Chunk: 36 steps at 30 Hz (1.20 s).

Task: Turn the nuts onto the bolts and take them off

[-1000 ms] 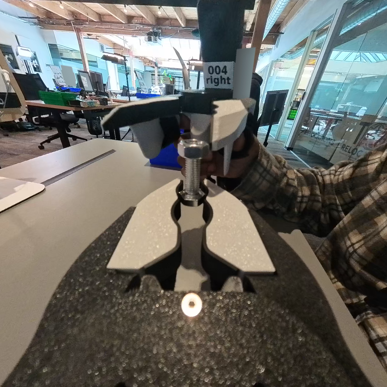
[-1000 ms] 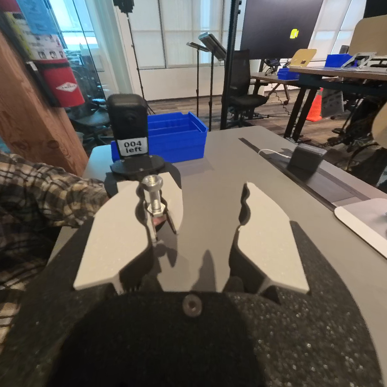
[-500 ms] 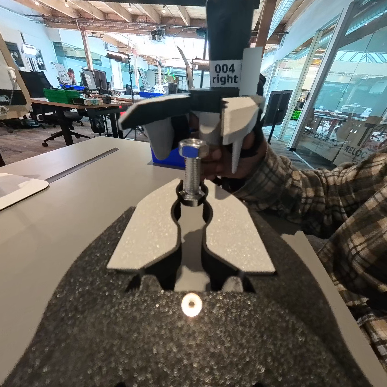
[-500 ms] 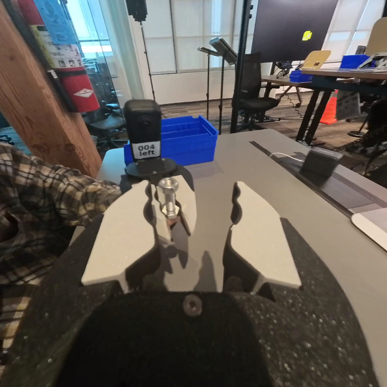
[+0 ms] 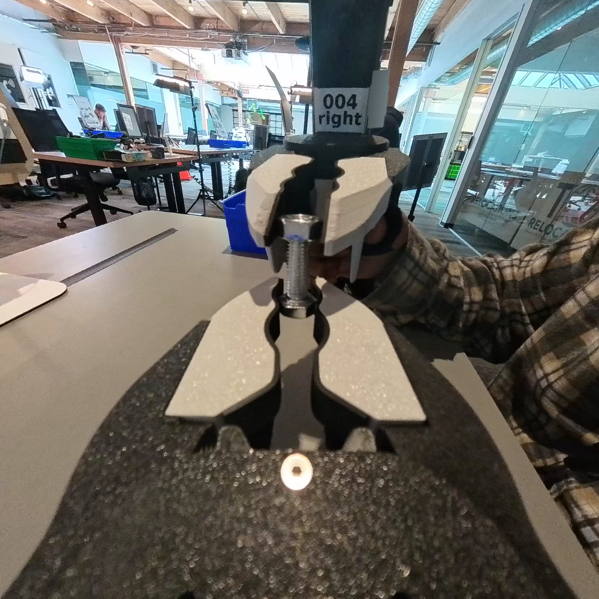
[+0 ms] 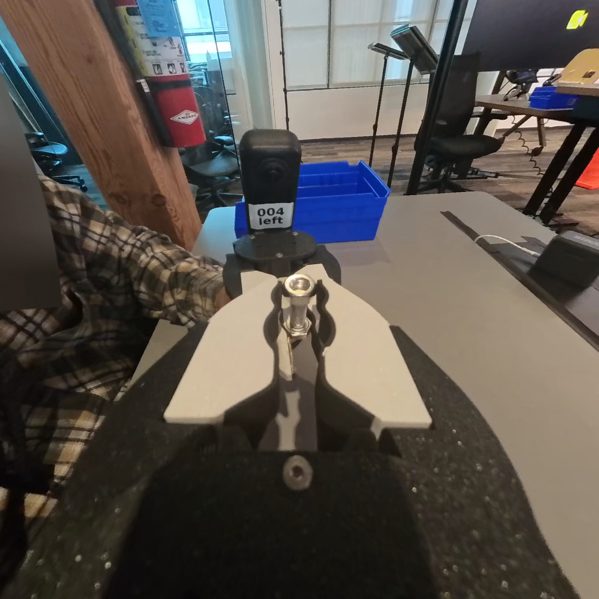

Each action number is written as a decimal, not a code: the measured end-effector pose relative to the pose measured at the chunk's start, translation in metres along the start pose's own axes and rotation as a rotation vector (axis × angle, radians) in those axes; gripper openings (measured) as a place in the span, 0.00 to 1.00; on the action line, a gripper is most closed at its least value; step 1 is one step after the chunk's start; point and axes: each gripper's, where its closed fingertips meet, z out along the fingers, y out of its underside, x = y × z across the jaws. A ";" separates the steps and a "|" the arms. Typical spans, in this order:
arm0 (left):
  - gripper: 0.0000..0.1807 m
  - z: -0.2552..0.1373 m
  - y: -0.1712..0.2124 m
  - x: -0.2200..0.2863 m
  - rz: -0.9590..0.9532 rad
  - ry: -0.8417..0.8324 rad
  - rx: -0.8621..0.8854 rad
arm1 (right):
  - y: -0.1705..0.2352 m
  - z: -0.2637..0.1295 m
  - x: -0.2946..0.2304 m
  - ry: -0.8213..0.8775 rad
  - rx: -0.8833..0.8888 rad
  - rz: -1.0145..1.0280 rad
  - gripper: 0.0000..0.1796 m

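Observation:
A silver bolt (image 5: 296,259) stands upright with a nut (image 5: 296,308) threaded at its lower end. My left gripper (image 5: 296,293) is shut on the nut and holds it above the grey table (image 5: 146,308). My right gripper (image 6: 298,287) faces the left one, and its white fingers are closed on the bolt head (image 6: 298,287). In the right wrist view the nut (image 6: 299,330) sits below the head, held by the left gripper (image 6: 298,335). In the left wrist view the right gripper (image 5: 301,233) flanks the bolt head from behind.
A blue bin (image 6: 340,207) stands at the table's far edge behind the grippers. A white pad (image 5: 29,295) lies at the left. A dark box with a white cable (image 6: 564,259) sits by a groove in the table. Plaid sleeves (image 5: 486,308) reach in from the side. My hands' fingertips stand some 5 centimetres from each other.
My right gripper was open and off to one side of the bolt. It has moved over the bolt head and closed on it. The left gripper has kept hold of the nut.

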 end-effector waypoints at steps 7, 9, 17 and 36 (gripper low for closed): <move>0.08 -0.001 -0.005 0.007 -0.027 0.055 0.035 | -0.003 -0.003 -0.004 -0.051 0.032 0.016 0.11; 0.08 -0.002 -0.007 0.007 -0.043 0.067 0.054 | -0.005 -0.005 -0.001 -0.038 0.042 0.020 0.12; 0.08 -0.005 -0.010 0.004 -0.043 0.052 0.074 | -0.011 -0.009 -0.001 -0.048 0.078 0.039 0.16; 0.08 -0.003 -0.010 0.012 -0.028 0.087 0.079 | -0.011 -0.004 -0.006 -0.102 0.102 0.088 0.13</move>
